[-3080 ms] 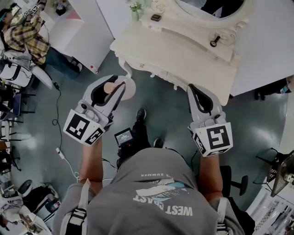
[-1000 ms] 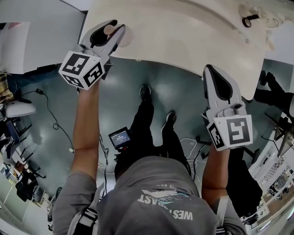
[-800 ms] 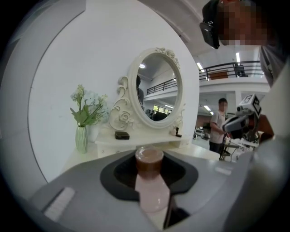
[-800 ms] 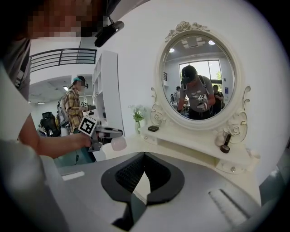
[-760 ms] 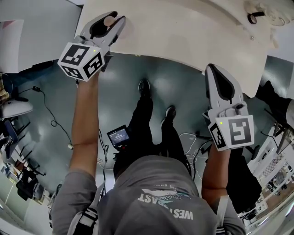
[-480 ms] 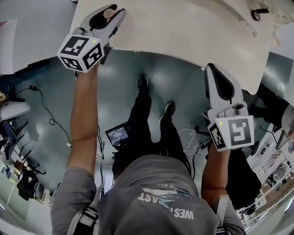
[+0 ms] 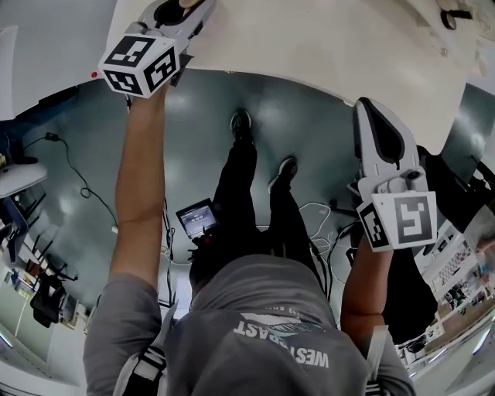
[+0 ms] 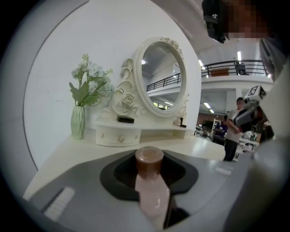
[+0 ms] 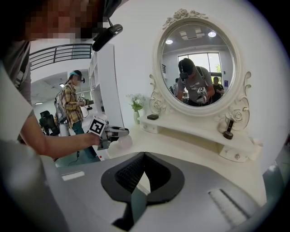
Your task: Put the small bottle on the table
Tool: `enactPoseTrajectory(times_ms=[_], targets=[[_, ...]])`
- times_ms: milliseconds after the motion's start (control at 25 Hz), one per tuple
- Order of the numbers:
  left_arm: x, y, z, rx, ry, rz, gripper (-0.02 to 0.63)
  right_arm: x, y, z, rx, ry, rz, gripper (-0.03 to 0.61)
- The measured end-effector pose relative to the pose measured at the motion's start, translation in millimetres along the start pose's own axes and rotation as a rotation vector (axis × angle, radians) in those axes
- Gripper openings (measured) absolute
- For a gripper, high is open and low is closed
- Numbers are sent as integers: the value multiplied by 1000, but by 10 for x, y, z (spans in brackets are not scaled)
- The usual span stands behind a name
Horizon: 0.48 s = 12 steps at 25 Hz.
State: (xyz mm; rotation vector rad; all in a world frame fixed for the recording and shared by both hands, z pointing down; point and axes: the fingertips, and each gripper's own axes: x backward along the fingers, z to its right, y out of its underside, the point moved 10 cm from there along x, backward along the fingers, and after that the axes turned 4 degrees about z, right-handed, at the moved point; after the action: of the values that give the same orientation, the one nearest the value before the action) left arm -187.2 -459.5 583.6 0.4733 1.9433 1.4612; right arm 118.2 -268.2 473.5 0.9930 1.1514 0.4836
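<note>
A small pink bottle (image 8: 153, 195) with a brown cap is clamped between the jaws of my left gripper (image 7: 184, 6), cap pointing away from the camera. That gripper hangs over the left end of the cream dressing table (image 7: 309, 39). The right gripper view shows the left gripper (image 9: 118, 132) low above the table top with the bottle (image 9: 124, 140); I cannot tell whether the bottle touches the surface. My right gripper (image 7: 368, 107) is shut and empty, its tips at the table's front edge, right of the middle.
At the table's back stand a green vase with flowers (image 8: 78, 123), an oval mirror (image 8: 161, 77) and a low drawer shelf (image 8: 118, 134). A dark small item (image 9: 228, 131) sits on the shelf's right. A person in a plaid shirt (image 9: 71, 108) stands to the left.
The person has stepped up to the table. My left gripper has carried the bottle from beside the table's corner to over its left end and has sunk lower. The right gripper has sunk a little.
</note>
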Motion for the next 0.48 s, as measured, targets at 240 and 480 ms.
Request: enactPoseTrajectory(times_ms=[240, 480], targets=[[-120, 14, 22, -60, 33, 9, 114, -35, 58, 23, -6, -6, -11, 2], [-71, 18, 45, -108, 45, -14, 127, -16, 15, -115, 4, -16, -2, 2]])
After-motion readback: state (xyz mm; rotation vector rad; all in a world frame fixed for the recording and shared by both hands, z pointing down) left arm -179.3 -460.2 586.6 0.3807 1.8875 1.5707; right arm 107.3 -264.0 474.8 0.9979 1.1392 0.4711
